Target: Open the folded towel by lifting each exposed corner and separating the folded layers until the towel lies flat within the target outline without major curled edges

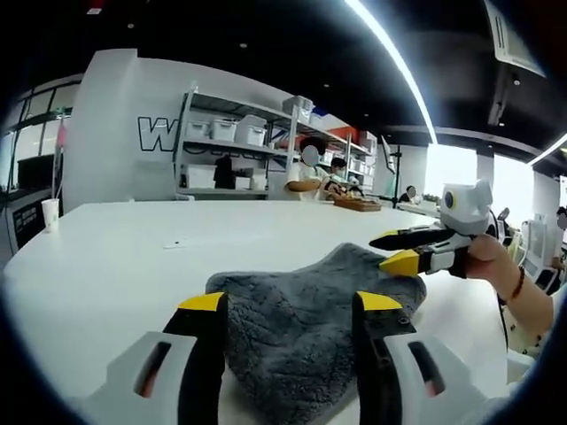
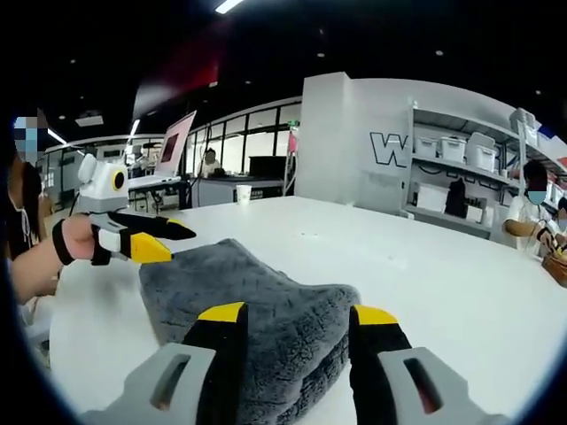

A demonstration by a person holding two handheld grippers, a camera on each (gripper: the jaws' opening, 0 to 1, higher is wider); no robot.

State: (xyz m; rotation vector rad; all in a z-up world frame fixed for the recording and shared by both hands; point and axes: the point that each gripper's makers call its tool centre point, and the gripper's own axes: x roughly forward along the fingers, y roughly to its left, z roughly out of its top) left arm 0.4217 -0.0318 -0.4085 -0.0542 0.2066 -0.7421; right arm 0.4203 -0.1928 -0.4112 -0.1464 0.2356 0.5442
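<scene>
**A:** So, where are we w/ the towel (image 1: 306,332)?

**B:** Barely started, I'd say. It sits bunched on the white table (image 1: 124,257), grey plush, folded. In the right gripper view the near edge shows stacked layers, thick and rounded, so no layer looks separated yet. Can't spot any target outline on the tabletop, so can't judge placement.

**A:** Grippers?

**B:** Left gripper (image 1: 291,303) has its jaws spread wide, one either side of the near part of the towel, nothing clamped. Right gripper (image 2: 298,313) is the same: jaws wide apart, straddling the folded edge, holding nothing. Each is at an opposite end of the cloth; in each view the other gripper shows at the far end, tips open, just at or above the edge there. Touching or not, can't tell.

**A:** So what's left?

**B:** Pretty much all of it, imo: pinch a corner at each end, lift, peel the layers apart, spread flat, then smooth curled edges.

**A:** Anything in the way?

**B:** Paper cup (image 1: 50,213) is well apart, at the table's far side. Shelving and ppl in the background only.
</scene>
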